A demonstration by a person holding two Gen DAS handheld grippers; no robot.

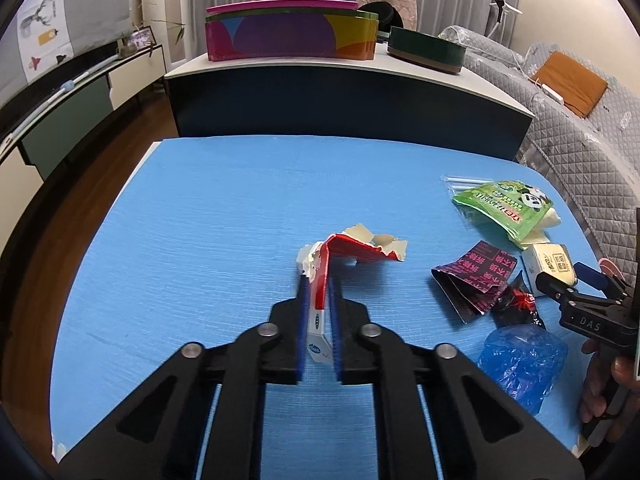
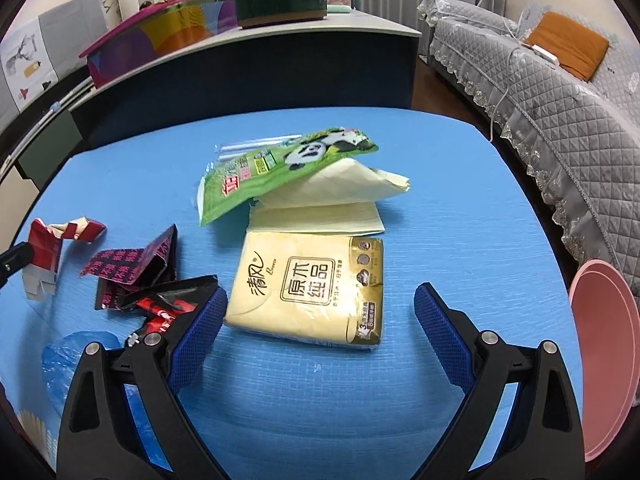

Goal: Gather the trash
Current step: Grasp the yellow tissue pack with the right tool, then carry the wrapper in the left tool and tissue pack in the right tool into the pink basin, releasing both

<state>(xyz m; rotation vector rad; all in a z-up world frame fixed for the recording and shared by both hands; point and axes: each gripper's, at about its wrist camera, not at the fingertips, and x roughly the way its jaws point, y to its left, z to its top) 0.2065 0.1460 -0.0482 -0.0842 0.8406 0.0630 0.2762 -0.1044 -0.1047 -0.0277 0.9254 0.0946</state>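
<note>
My left gripper (image 1: 319, 280) is shut on a torn red and white carton (image 1: 352, 252) above the blue mat (image 1: 200, 220); the carton also shows in the right wrist view (image 2: 48, 248). My right gripper (image 2: 320, 300) is open, its fingers either side of a yellow tissue pack (image 2: 308, 292) lying on the mat; it also shows in the left wrist view (image 1: 560, 280). A green panda wrapper (image 2: 280, 168) lies over pale yellow tissues (image 2: 340, 196). A dark pink-printed wrapper (image 2: 132, 264), a black and red wrapper (image 2: 168, 300) and a blue plastic bag (image 1: 524, 360) lie nearby.
A pink bin (image 2: 604, 336) stands at the right of the table. A dark counter (image 1: 340, 100) with a colourful box (image 1: 292, 32) and a green round tin (image 1: 426, 50) is behind. A grey quilted sofa (image 2: 560, 100) is at the right.
</note>
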